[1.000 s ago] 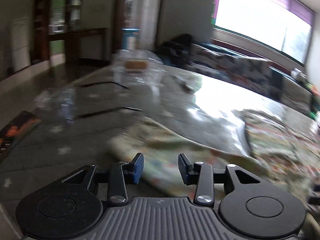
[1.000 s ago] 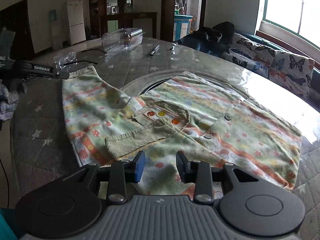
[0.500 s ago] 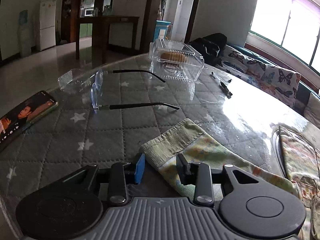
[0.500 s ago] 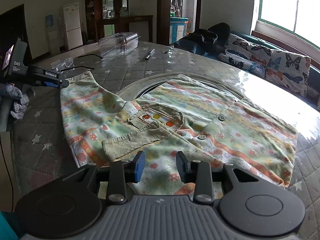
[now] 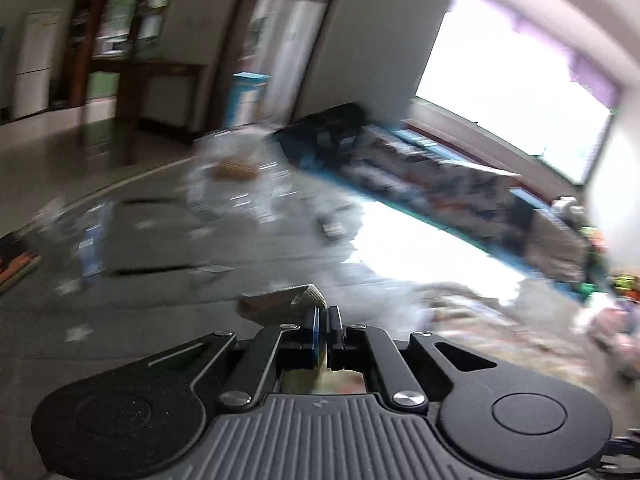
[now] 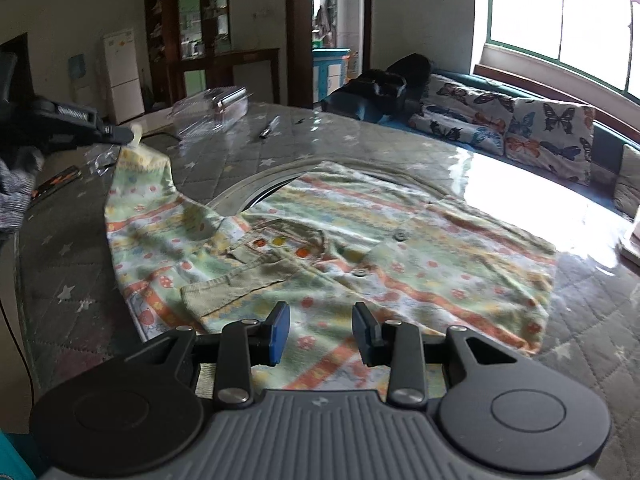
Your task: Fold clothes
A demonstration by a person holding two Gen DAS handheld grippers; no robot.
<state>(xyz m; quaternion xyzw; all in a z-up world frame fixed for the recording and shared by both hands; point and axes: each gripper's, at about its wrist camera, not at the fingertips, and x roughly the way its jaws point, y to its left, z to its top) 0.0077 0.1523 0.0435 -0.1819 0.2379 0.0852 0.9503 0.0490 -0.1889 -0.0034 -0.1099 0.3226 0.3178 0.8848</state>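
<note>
Ribbed cuff (image 5: 282, 300) sits pinched in my left gripper (image 5: 322, 322), sleeve (image 6: 138, 184) lifted off the shirt (image 6: 360, 256) beneath my spread, empty right gripper (image 6: 320, 334); I'd next carry it inward.

Black right claw (image 6: 319, 334) with blue pads, silver screws, ribbed grey housing

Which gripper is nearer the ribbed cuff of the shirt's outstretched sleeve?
Left. The left gripper is shut on the ribbed cuff, lifting it. The right gripper hovers open over the shirt's near hem, well away.
</note>
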